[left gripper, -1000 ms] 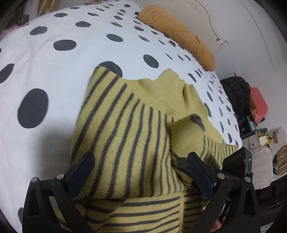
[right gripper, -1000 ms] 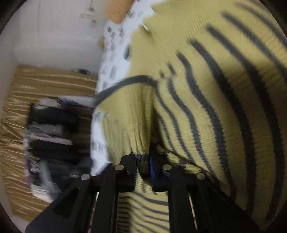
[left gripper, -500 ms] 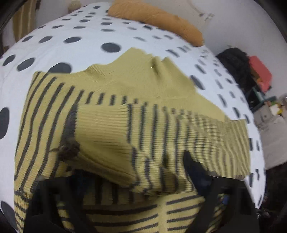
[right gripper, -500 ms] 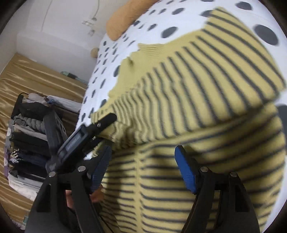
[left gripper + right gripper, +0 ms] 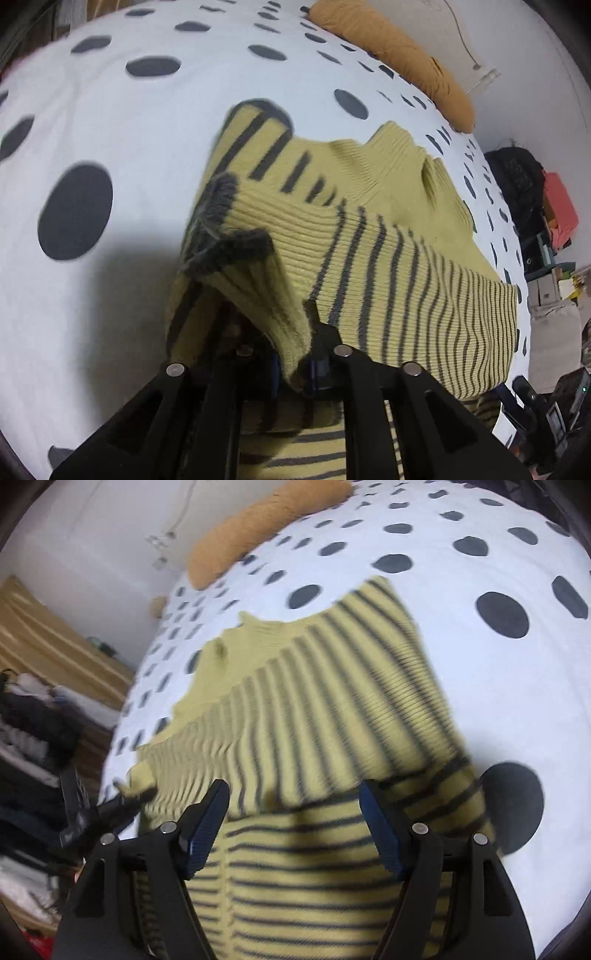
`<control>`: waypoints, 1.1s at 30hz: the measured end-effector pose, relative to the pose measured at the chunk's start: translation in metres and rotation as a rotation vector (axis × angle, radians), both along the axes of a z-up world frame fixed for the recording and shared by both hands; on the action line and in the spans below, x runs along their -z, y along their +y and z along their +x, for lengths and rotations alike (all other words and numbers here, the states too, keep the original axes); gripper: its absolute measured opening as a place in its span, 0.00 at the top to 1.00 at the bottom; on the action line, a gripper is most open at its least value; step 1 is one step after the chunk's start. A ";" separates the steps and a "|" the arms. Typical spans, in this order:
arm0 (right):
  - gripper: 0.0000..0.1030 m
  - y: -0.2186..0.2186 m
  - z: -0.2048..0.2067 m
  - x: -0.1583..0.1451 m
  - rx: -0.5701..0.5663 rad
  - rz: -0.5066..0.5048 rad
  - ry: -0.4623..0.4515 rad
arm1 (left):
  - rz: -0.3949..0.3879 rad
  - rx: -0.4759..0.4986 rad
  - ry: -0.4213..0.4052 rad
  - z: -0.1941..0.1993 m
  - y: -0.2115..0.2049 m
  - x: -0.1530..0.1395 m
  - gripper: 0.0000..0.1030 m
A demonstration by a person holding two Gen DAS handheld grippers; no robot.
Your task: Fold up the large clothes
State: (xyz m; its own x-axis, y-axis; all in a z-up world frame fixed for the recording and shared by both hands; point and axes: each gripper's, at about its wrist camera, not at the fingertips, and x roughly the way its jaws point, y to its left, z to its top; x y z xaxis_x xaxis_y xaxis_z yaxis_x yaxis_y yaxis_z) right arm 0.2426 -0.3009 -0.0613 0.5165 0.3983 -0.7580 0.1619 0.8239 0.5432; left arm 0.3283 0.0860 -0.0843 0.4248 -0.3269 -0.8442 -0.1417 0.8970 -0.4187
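A yellow knit sweater with dark grey stripes (image 5: 388, 236) lies on a white bedspread with dark dots (image 5: 110, 122). Its sleeve is folded across the body. My left gripper (image 5: 293, 363) is shut on a fold of the sweater near the sleeve's dark cuff (image 5: 225, 236) and holds it raised. In the right wrist view the sweater (image 5: 314, 720) lies under my right gripper (image 5: 293, 830), which is open and empty just above the striped body. The left gripper shows at that view's left edge (image 5: 107, 808).
An orange pillow (image 5: 399, 59) lies at the head of the bed by the white wall. Bags and boxes (image 5: 535, 206) stand on the floor past the bed's right side. A rack of clothes (image 5: 33, 738) and gold curtains are beyond the other side.
My right gripper let go of the sweater and opened. My left gripper went from open to shut on the sweater's fold and lifted it. The sleeve came to lie across the body.
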 end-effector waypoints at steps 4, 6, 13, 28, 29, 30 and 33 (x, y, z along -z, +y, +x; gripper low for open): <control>0.48 -0.017 0.007 0.012 0.045 -0.043 0.070 | -0.041 -0.044 -0.035 -0.008 0.011 -0.014 0.85; 0.58 -0.035 0.000 0.004 0.077 0.013 0.039 | 0.014 -0.118 -0.084 -0.020 0.027 -0.033 0.82; 0.59 -0.047 0.009 -0.021 0.088 0.075 -0.009 | 0.033 -0.061 -0.176 -0.017 0.020 -0.073 0.89; 0.98 -0.060 0.054 0.025 0.064 0.079 0.091 | -0.044 -0.025 -0.039 0.019 0.018 -0.027 0.97; 0.97 -0.065 0.047 0.016 0.054 0.062 0.069 | -0.003 -0.029 -0.061 0.009 0.025 -0.039 0.70; 0.96 -0.069 0.041 0.009 0.038 0.047 0.058 | 0.035 -0.032 -0.077 -0.002 0.032 -0.050 0.47; 0.46 -0.071 0.022 -0.001 -0.054 -0.050 0.099 | 0.134 -0.036 -0.156 -0.044 0.049 -0.074 0.02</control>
State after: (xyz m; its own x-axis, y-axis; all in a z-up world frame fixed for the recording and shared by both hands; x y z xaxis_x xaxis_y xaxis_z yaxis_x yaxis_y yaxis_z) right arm 0.2643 -0.3722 -0.0604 0.4168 0.3842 -0.8238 0.1676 0.8583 0.4850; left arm 0.2844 0.1349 -0.0099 0.5634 -0.1987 -0.8019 -0.1172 0.9416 -0.3156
